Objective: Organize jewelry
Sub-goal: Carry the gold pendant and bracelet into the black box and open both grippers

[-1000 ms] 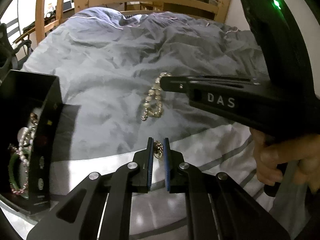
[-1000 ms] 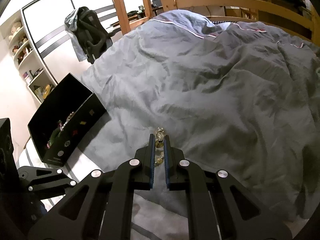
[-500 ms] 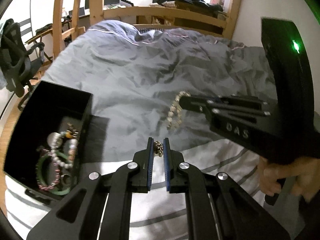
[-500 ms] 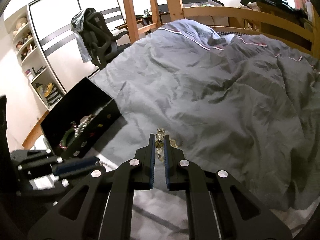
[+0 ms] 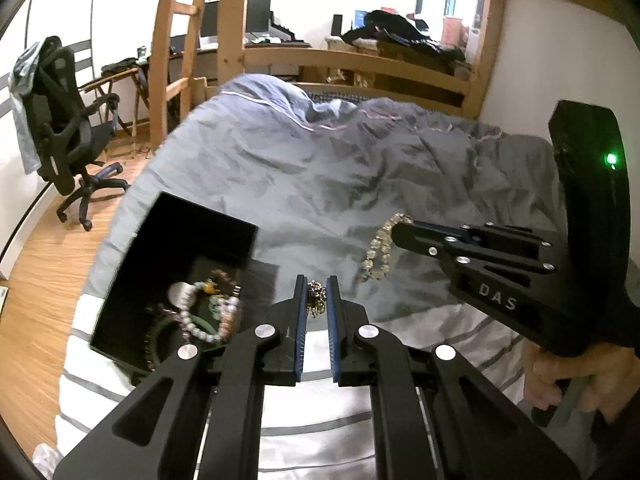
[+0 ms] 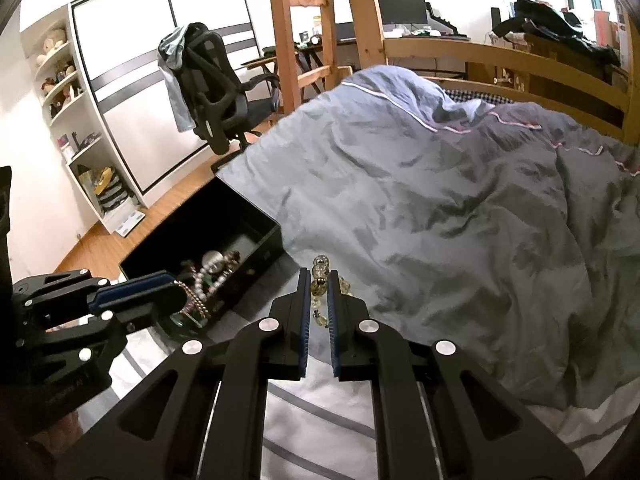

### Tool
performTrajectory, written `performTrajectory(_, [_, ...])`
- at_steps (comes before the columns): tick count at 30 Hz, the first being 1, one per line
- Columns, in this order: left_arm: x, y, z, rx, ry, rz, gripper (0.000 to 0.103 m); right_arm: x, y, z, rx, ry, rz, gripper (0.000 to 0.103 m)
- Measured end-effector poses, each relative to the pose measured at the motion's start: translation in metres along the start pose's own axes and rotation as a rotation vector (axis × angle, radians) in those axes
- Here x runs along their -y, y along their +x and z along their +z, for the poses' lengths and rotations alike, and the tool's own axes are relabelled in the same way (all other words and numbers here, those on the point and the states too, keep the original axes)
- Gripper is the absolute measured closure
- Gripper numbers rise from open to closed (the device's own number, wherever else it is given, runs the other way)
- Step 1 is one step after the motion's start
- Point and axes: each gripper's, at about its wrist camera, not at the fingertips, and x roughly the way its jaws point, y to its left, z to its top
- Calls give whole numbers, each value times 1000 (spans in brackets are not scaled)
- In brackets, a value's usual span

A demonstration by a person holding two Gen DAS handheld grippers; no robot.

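Black box (image 5: 256, 236) at bed edge part-filled; left gripper (image 5: 316, 300) pinches gold chain (image 5: 317, 298); right gripper (image 6: 318, 288) grips bead bracelet (image 6: 320, 276) — both undeposited.

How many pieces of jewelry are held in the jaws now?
2: a gold chain in the left gripper, and a clear-bead bracelet in the right gripper.

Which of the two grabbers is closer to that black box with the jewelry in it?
Left. The left gripper, clamping a gold chain, sits at the black box rim. The right gripper, holding a beaded bracelet, is farther off over the duvet.
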Motion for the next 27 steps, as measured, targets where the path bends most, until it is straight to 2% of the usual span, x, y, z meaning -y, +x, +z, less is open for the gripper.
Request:
performTrajectory(8, [-28, -21, 8, 28, -6, 39, 94, -26, -5, 20, 11, -34, 8, 94])
performTrajectory(19, [-78, -34, 10, 30, -87, 72, 94, -61, 13, 34, 2, -64, 52, 94])
performTrajectory(27, [-103, -16, 2, -51, -143, 55, 94, -82, 44, 37, -28, -26, 141, 94])
